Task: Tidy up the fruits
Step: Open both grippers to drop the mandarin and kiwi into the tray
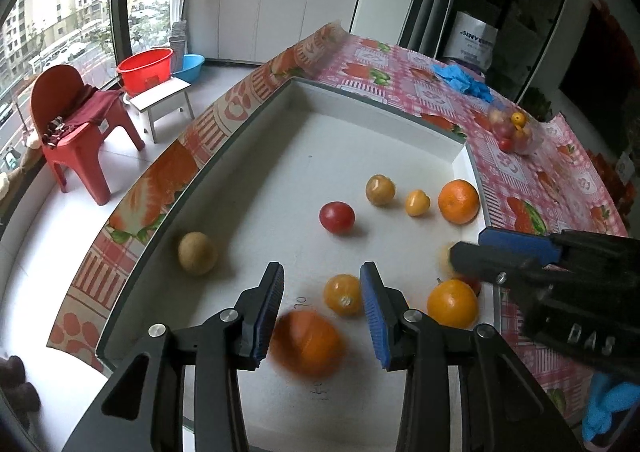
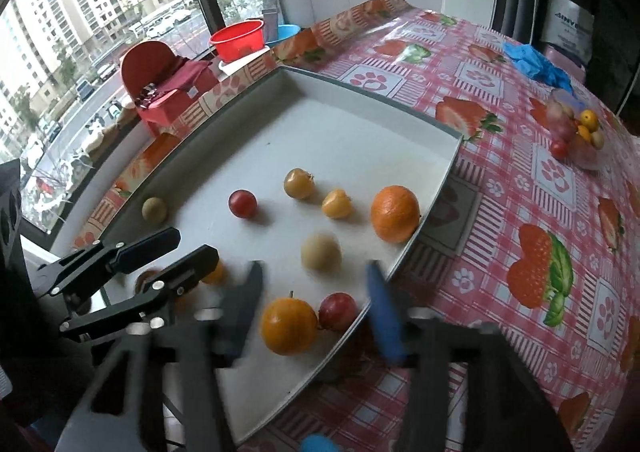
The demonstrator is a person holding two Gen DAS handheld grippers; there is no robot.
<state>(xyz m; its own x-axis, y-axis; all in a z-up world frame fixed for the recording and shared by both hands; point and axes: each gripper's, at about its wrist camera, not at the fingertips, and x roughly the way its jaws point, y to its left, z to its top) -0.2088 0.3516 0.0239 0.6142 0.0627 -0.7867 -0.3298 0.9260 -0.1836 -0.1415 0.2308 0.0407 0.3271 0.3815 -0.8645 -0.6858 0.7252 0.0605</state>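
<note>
Over the white tray (image 1: 360,123), the left gripper (image 1: 322,310) hangs with jaws wide, a blurred orange (image 1: 308,344) between them, untouched. At 3 o'clock the right gripper (image 2: 314,314) is also wide, above an orange fruit (image 2: 288,326) and a red one (image 2: 338,312).

Matt white tray (image 1: 360,99) that looks like painted board or plastic, sitting on a glossy, wipe-clean vinyl-looking tablecloth (image 2: 520,211) with window glare on it. Matt black plastic on both grippers, left (image 1: 322,310) and right (image 2: 316,312), with ribbed blue rubbery pads (image 1: 374,316) and shiny metal screw heads (image 1: 157,330). Pebbly dimpled skin on the big orange (image 2: 395,213), smooth slightly shiny skin on the red tomato (image 1: 337,217), dull rough-ish skin on the tan fruit (image 1: 197,253).
</note>
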